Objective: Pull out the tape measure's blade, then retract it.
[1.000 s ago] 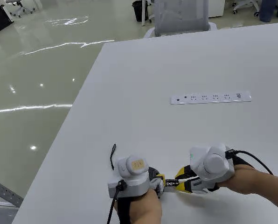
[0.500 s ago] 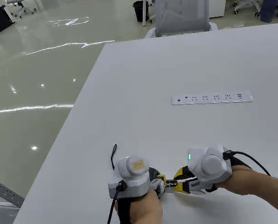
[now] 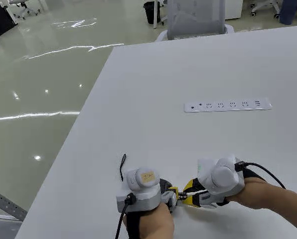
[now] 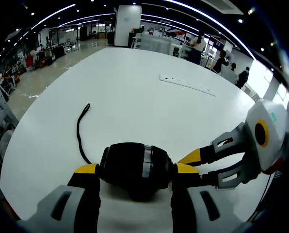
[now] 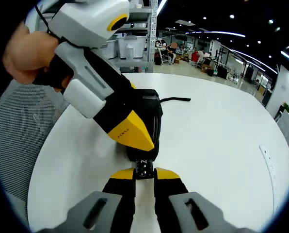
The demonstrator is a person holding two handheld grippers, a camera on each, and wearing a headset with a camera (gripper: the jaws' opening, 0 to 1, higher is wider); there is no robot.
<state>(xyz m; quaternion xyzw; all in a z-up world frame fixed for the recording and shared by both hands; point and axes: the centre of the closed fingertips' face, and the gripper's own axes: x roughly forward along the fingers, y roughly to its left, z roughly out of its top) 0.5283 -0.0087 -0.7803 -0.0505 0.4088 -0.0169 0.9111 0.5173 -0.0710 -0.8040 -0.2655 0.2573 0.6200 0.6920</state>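
Tape measure point(image 4: 130, 162): I am holding its black case crosswise in the left gripper point(image 4: 135, 171), one jaw pressing on each side, so that tool is closed to the width of the case. The case is resting low over the white table point(image 3: 153, 99), at the near edge, close to my body. Its strap point(image 4: 80, 128) is trailing off on the table behind it.

Right gripper point(image 5: 144, 175): I am pinching it narrow on the end of the blade point(image 5: 143, 168), with the jaws almost together and the marked tip showing between them. The tip is sitting just beside the case, so very little blade appears to be out; I judge the pull as only starting.

Governing relation: the case is lying directly to the left of the right gripper, and the two tools are facing each other tip to tip. The blade's long axis is running left to right between them, along the near table edge. The right hand is the one on the blade, so the draw should go rightward, straight along that line, while the left is anchoring the case. The power strip point(image 3: 227, 105) is lying well apart, farther up the table.
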